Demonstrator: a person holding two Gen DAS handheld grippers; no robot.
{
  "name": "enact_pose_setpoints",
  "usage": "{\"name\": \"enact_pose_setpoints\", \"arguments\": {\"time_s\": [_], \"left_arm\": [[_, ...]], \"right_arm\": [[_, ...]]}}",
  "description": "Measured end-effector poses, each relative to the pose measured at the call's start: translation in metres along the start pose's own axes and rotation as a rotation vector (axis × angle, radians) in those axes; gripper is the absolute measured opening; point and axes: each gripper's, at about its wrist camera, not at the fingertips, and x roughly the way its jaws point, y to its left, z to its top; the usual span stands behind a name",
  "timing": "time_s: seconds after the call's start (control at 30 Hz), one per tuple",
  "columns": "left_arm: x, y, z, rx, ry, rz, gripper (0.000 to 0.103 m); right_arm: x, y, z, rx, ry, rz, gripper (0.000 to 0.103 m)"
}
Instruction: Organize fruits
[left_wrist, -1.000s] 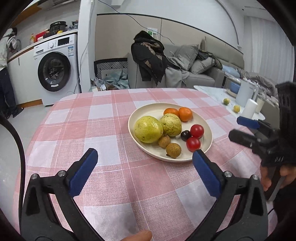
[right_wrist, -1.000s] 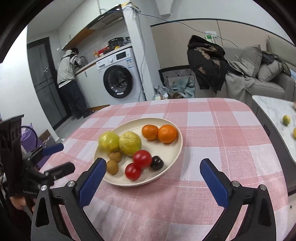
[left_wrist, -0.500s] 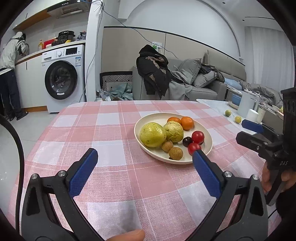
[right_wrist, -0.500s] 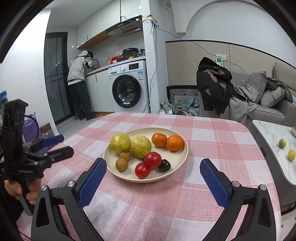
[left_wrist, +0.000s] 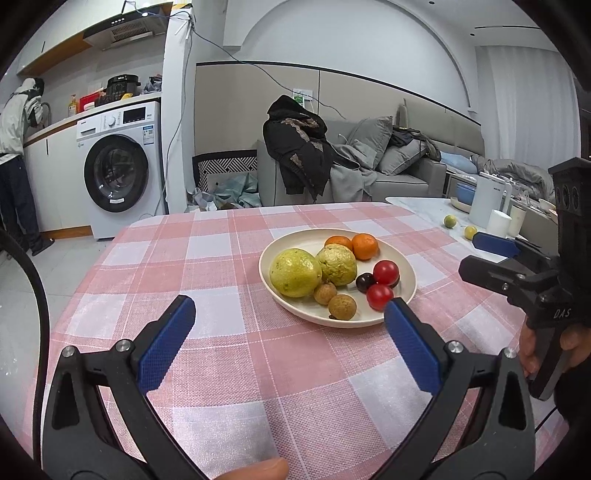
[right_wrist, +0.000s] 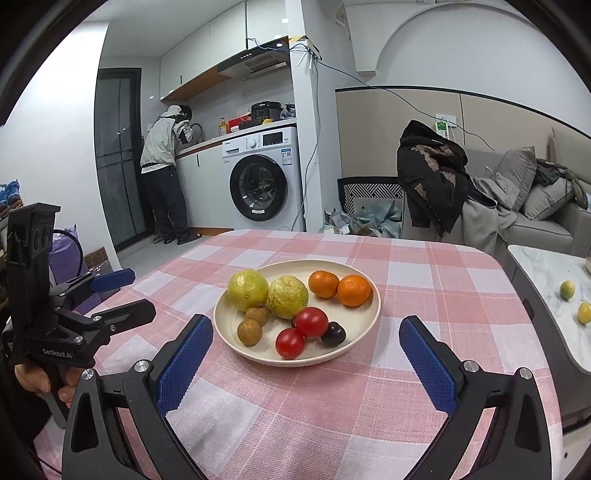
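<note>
A cream plate (left_wrist: 408, 280) (right_wrist: 373, 314) sits on the pink checked tablecloth. It holds two yellow-green citrus fruits (left_wrist: 294, 272) (right_wrist: 248, 290), two oranges (left_wrist: 365, 246) (right_wrist: 354, 290), two red tomatoes (left_wrist: 385, 272) (right_wrist: 311, 322), a dark plum (left_wrist: 364, 282) (right_wrist: 333, 334) and two brown longans (left_wrist: 342, 307) (right_wrist: 249, 332). My left gripper (left_wrist: 288, 314) is open and empty, short of the plate's near left. My right gripper (right_wrist: 306, 336) is open and empty, its jaws either side of the plate's near rim. Each gripper shows in the other's view.
A marble side table (right_wrist: 543, 269) at the right carries two small limes (right_wrist: 567, 290), a white kettle (left_wrist: 489, 201) and cups. A grey sofa (left_wrist: 399, 177) with clothes stands behind. A washing machine (right_wrist: 264, 181) and a person (right_wrist: 164, 173) are at the back left.
Both grippers have tilted up and drawn back, so the plate sits lower and smaller in both views. Both stay open. The fruit has not moved.
</note>
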Motion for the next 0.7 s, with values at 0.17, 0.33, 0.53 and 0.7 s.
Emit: {"name": "enact_pose_setpoints", "arguments": {"time_s": [0.17, 0.33, 0.53, 0.7], "left_arm": [[-0.0008, -0.0021, -0.0003, 0.009, -0.003, 0.0, 0.102], [-0.0009, -0.0027, -0.0005, 0.011, -0.004, 0.0, 0.102], [-0.001, -0.0023, -0.0002, 0.009, -0.004, 0.0, 0.102], [-0.0009, -0.0027, -0.0003, 0.011, -0.004, -0.001, 0.102]], "right_arm": [[0.0004, -0.0013, 0.0006, 0.006, 0.003, -0.002, 0.103], [0.0004, -0.0014, 0.0005, 0.007, 0.003, -0.001, 0.103], [0.0004, -0.0015, 0.0006, 0.008, 0.004, -0.001, 0.103], [0.0007, -0.0022, 0.0003, 0.009, 0.005, -0.001, 0.103]]}}
